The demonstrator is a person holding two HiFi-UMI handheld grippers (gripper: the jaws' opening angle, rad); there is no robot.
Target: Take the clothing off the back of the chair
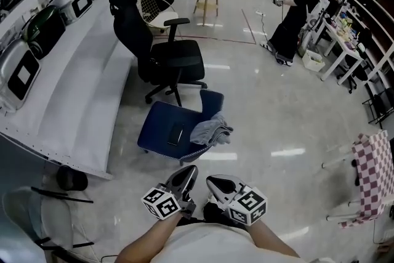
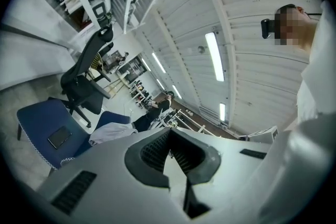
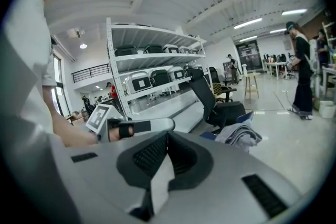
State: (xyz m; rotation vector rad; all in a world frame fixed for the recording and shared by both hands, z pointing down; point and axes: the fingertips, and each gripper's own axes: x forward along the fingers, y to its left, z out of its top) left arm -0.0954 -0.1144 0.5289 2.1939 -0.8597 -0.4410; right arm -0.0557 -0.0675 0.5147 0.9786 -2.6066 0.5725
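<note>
nearest to us: both grippers, tucked in close to the body at the bottom of the head view, forearms bent and side by side. the left gripper (image 1: 187, 174) is pointing about level towards the chair ahead. its jaws are sitting together with nothing between them, as its own view (image 2: 169, 135) confirms. the right gripper (image 1: 215, 182) is lying just beside it, tipped a little downward. its pads (image 3: 153, 153) are also meeting at the tips and holding nothing.

scanning the floor left to right: a long white shelf (image 1: 68, 89) is running along the left, a black office chair (image 1: 166, 61) is standing beyond, and the blue chair (image 1: 154, 123) is sitting in front of us with a dark phone (image 1: 175, 134) lying on its seat. the grey clothing (image 1: 210, 131) is lying bunched on the right side of that chair, draped off the low backrest and down onto the seat edge. it is well apart from both grippers. another person (image 1: 298, 9) is standing far off at upper right.

we are judging this as the approach step, with nothing grasped yet. the next move is calling for closing the gap to the chair, parting one gripper's jaws, and taking a thick fold near the top of the bundle. a lift up and away from the backrest should keep the phone from being dragged along.
</note>
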